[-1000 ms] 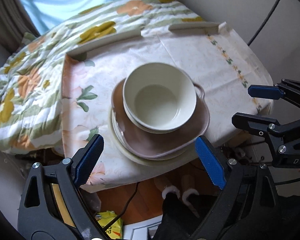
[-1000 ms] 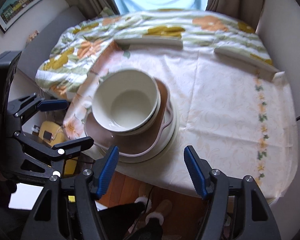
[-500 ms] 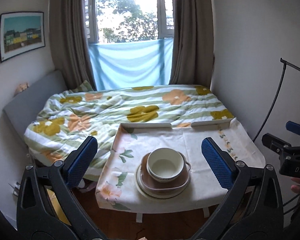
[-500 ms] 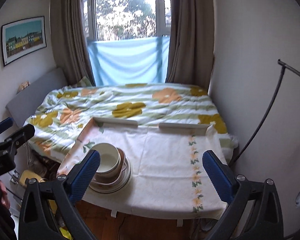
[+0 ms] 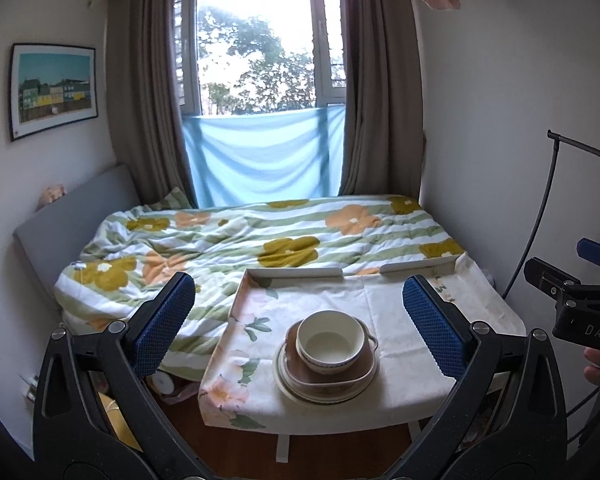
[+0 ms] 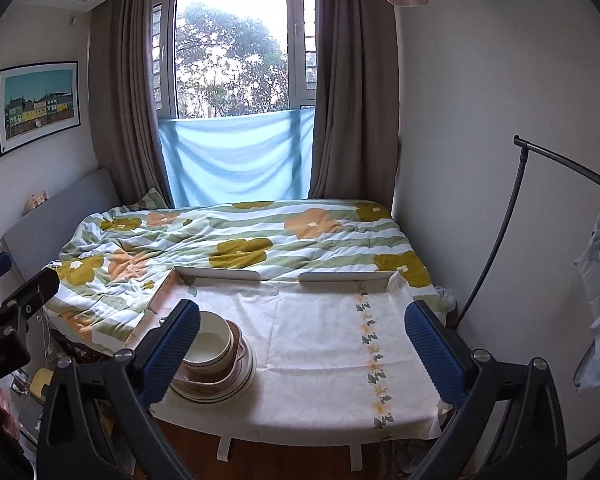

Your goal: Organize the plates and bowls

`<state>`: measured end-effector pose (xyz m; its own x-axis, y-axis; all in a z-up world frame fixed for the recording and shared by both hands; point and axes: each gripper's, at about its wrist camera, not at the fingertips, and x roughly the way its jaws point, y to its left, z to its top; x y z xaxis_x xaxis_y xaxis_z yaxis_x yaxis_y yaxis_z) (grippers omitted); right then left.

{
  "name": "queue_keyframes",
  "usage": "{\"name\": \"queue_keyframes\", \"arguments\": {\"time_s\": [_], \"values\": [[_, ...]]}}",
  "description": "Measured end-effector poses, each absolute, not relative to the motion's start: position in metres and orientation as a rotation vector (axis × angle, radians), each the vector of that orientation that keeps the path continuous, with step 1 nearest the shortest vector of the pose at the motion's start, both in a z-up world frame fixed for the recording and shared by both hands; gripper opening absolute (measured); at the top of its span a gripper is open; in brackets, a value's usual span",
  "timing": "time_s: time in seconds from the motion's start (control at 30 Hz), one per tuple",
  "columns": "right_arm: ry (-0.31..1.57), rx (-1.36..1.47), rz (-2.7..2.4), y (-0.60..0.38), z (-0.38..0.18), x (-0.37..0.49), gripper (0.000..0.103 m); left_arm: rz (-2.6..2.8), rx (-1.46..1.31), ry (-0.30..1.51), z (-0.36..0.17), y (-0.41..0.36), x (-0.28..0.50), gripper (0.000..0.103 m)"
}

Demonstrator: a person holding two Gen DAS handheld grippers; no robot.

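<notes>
Your stack (image 5: 326, 364) sits near the front edge of the counter (image 5: 396, 304), toward its left side: a cream bowl (image 5: 327, 345) nested on top, a brown handled dish (image 5: 332, 378) under it, and a round cream plate (image 5: 288, 384) at the bottom. From the right wrist view the same stack (image 6: 220, 368) shows partly behind the left finger of your right gripper (image 6: 302, 354), with the bowl (image 6: 210, 346) on top. Everything looks gathered into one pile, so the organizing seems done or nearly so.

Both grippers stand well back from the dishes. Your left gripper (image 5: 300, 324) is released, jaws spread wide with nothing between the pads, and the right one is equally wide and empty; its jaws have just been opening, as have the left's.

Watch the placement. The pile rests close to the counter's near edge on a loose floral cloth (image 5: 240, 360) that hangs over the side; a tug or snag on that cloth could drag the whole stack off. The brown dish looks wider than the bowl and sits slightly off-centre on the plate, so a careless nudge could tip it. If you go back in, come from above, clear of the dish's handle.
</notes>
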<state>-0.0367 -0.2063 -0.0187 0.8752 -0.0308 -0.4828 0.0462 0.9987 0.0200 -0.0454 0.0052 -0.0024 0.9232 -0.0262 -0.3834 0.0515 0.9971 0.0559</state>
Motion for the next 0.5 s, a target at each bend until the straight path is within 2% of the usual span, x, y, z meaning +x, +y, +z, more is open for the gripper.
{"name": "queue_keyframes", "arguments": {"time_s": [0.5], "values": [[0.482, 0.034, -0.038, -0.202, -0.016, -0.043, 0.102, -0.035, 0.067, 0.348, 0.006, 0.008, -0.063, 0.103]]}}
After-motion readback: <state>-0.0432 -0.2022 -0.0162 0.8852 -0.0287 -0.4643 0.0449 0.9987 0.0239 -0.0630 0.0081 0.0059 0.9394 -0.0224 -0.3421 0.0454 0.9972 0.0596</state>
